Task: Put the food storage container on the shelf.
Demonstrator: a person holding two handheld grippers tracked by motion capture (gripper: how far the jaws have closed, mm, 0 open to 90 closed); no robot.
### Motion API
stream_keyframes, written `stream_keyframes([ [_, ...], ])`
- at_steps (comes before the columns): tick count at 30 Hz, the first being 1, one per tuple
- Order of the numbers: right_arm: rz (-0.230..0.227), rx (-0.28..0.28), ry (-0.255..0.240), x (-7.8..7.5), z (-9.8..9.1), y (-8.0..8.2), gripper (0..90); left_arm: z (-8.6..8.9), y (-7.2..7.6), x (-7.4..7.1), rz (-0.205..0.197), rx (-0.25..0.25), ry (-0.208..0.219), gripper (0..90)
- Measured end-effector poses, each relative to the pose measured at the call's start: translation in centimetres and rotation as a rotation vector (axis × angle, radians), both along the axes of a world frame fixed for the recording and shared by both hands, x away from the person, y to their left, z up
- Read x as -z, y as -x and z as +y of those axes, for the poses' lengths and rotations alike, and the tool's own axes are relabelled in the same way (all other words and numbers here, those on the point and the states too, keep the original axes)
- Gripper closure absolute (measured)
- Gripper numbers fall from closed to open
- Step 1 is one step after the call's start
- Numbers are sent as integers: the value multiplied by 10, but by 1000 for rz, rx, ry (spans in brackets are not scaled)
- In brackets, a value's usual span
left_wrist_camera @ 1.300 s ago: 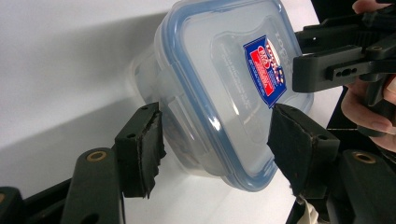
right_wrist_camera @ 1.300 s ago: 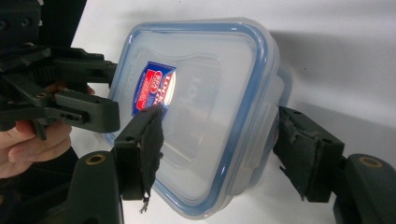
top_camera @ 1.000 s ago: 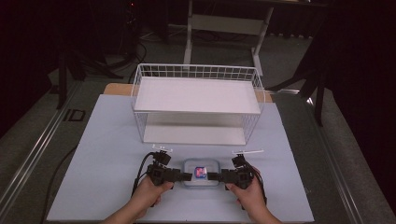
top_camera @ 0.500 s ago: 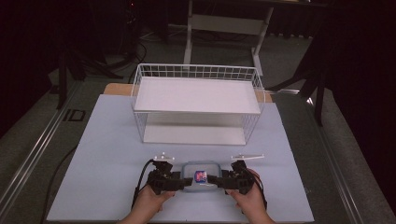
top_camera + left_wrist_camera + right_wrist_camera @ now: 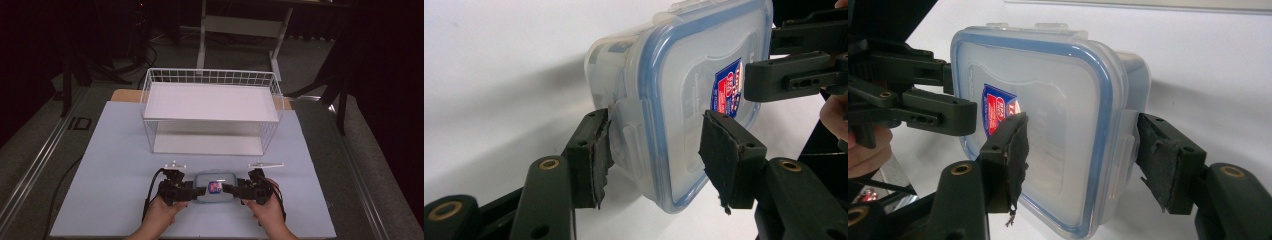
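A clear plastic food container with a blue-rimmed lid and a red and blue label lies flat on the pale mat near the front edge. My left gripper holds its left end. In the left gripper view one pad presses the side latch flap and the other lies on the lid of the container; these jaws have just been closing on it. My right gripper clamps the opposite end of the container the same way, lid and latch between its pads.
A white wire basket shelf stands upside down behind the container, open toward me, with a flat white top. The pale mat stretches to both sides. Metal rails run along the table edges and dark stands sit beyond.
The hands have drawn slightly toward the near edge, so less forearm shows. Both grippers remain at the two ends of the container, which stays in its place.
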State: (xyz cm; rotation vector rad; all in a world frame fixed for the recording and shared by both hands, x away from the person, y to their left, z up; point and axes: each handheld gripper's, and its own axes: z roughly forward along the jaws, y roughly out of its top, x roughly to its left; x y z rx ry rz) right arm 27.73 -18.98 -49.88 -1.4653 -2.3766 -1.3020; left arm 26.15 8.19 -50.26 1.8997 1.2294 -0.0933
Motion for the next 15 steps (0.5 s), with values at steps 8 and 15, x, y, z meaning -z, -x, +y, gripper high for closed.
stream_keyframes([
  [8, -61, 8, -5, -21, 3, -17, 390, 4, -17, -19, -57, -11, 10, 475],
  [15, -112, 29, -11, -37, 10, -37, 389, 10, -39, -30, -89, -38, 43, 473],
])
